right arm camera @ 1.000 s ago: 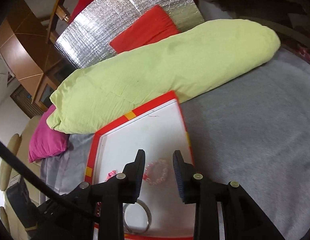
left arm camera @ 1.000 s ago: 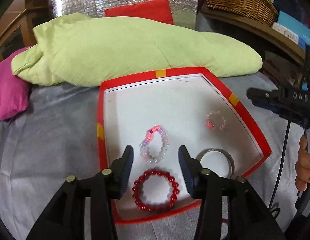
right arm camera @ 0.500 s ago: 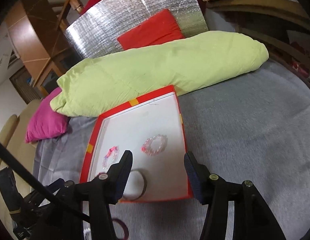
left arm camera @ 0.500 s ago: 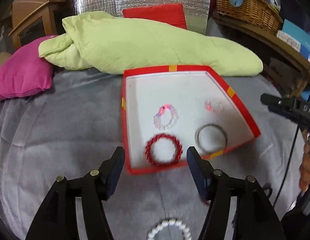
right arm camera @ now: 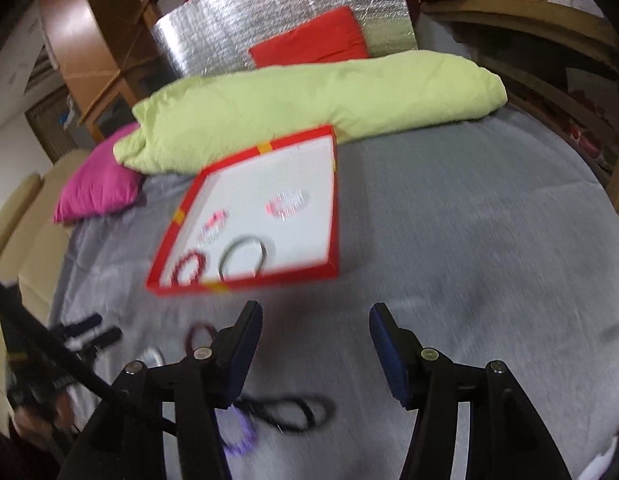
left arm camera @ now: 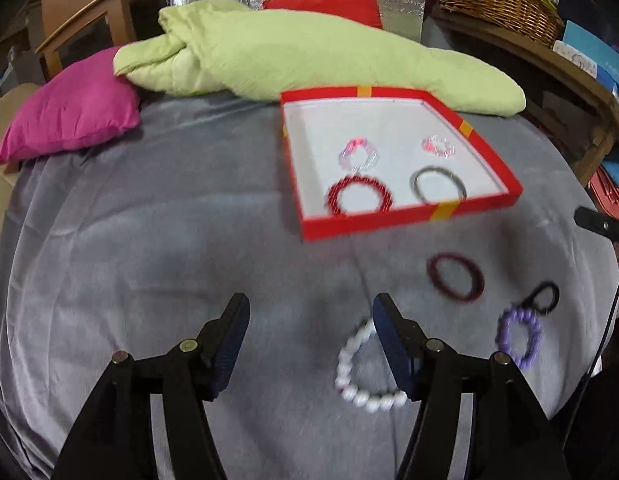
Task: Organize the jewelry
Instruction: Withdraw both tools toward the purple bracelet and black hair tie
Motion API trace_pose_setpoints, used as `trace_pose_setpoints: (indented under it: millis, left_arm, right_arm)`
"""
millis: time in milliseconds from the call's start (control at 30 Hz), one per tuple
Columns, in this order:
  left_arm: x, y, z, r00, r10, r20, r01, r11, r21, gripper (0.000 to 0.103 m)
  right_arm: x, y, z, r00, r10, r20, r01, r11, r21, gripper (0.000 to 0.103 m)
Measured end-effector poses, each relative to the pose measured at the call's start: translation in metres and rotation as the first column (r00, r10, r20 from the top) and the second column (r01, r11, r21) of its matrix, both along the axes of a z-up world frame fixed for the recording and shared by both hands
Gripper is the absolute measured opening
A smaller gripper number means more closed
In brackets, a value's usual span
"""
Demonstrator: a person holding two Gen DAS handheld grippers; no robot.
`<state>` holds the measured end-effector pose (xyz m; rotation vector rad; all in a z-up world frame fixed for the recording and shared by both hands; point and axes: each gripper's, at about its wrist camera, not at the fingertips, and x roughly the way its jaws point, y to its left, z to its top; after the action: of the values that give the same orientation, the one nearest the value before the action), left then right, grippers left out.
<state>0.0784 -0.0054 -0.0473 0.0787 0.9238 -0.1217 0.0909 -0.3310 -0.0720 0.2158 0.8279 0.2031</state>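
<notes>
Between the fingers of the left gripper [left arm camera: 309, 312] lies only grey blanket [left arm camera: 149, 248]; the jaws stand apart, having just been opening, and hold nothing. A white bead bracelet [left arm camera: 365, 376] rests on the blanket just beside and partly behind the right-hand finger. Further right lie a purple bead bracelet [left arm camera: 517, 336], a black hair tie [left arm camera: 545, 298] touching it, and a dark red ring-shaped band [left arm camera: 455, 280]. Beyond them sits the red box [left arm camera: 405, 222] with a white floor, holding a red bead bracelet [left arm camera: 359, 200], a grey bangle [left arm camera: 439, 184] and two clear pinkish bead bracelets behind these. The right gripper [right arm camera: 315, 320] also has its jaws apart and empty after opening, above bare blanket near the box's front edge. A green pillow [left arm camera: 309, 56] and a pink cushion [left arm camera: 73, 112] lie behind.
</notes>
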Motion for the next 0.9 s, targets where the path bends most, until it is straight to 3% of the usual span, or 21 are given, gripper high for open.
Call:
trace_pose_setpoints:
  millis: [233,333,400,467,567,767,900]
  left_arm:
    - [-0.018,0.008,-0.016,0.999,-0.018,-0.03,0.019,0.999,0.034,0.065]
    - [-0.021,0.004,-0.01,0.999,-0.049,-0.005,0.049,0.999,0.019,0.065]
    - [-0.024,-0.001,-0.005,0.996,-0.087,0.019,0.087,0.996,-0.006,0.065]
    - [-0.024,-0.008,-0.002,0.992,-0.123,0.028,0.124,0.992,-0.02,0.065]
    - [-0.02,-0.013,-0.008,0.992,-0.128,0.003,0.128,0.992,0.014,0.065]
    - [-0.013,-0.007,-0.016,0.994,-0.097,-0.042,0.097,0.995,0.003,0.065]
    - [-0.007,-0.007,-0.016,0.995,-0.088,-0.052,0.084,0.994,-0.071,0.065]
  right_arm:
    - [-0.026,-0.003,-0.034,0.994,0.065,-0.087,-0.066,0.998,-0.009,0.059]
    - [-0.027,0.008,-0.039,0.991,0.103,-0.09,-0.104,0.995,-0.007,0.047]
    - [-0.024,0.017,-0.041,0.988,0.119,-0.094,-0.121,0.992,-0.017,0.046]
    - [-0.019,0.026,-0.048,0.982,0.137,-0.132,-0.142,0.989,-0.032,0.023]
    - [-0.017,0.036,-0.054,0.978,0.136,-0.157,-0.151,0.985,-0.087,0.007]
    - [-0.017,0.02,-0.033,0.998,0.047,-0.041,-0.049,0.997,-0.052,0.007]
    - [-0.008,0.01,-0.022,1.0,-0.025,-0.012,0.025,0.999,0.038,0.007]
